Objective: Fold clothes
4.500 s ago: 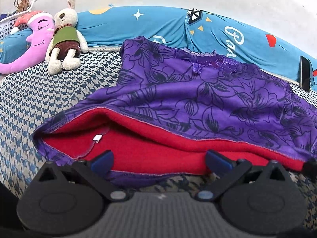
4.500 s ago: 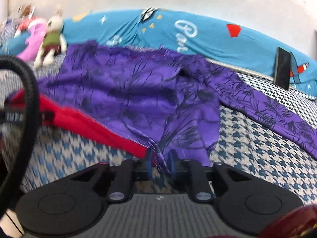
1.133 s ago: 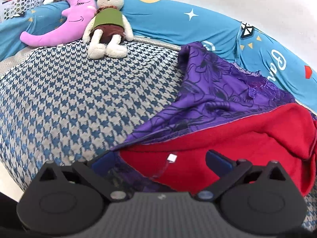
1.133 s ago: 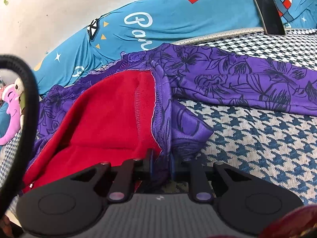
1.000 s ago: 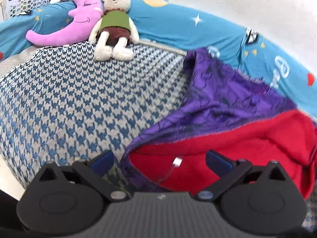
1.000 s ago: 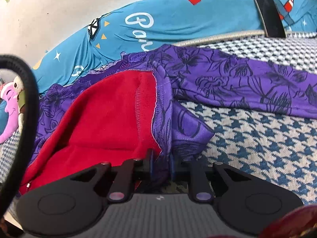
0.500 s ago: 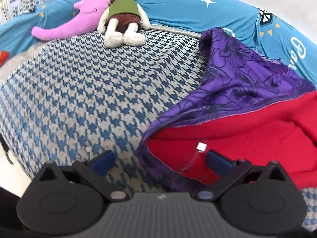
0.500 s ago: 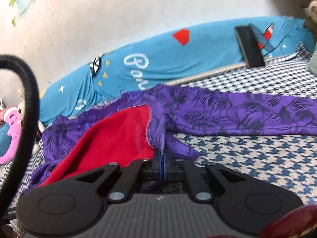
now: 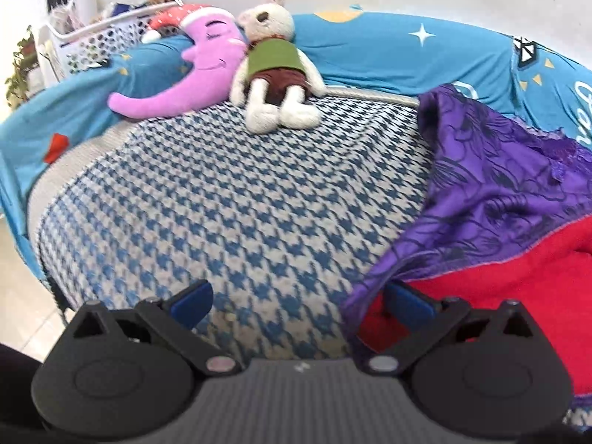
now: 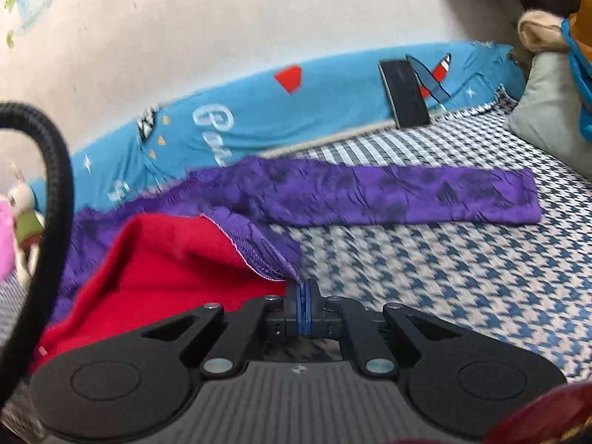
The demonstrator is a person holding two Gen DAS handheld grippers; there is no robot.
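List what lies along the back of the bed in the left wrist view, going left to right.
White laundry basket → pink moon pillow → stuffed rabbit → blue star-print cover → purple floral garment, red lining up at the right edge.

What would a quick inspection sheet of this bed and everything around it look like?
Surface: houndstooth bedcover, bare on its left part.
Job's things: purple top with red lining, one sleeve stretched flat.
Clutter: rabbit toy, moon pillow, black phone.
Grippers: left gripper open over the top's edge; right gripper shut on the hem.
Cables: black hose.
Surroundings: blue bumper, laundry basket, wall.
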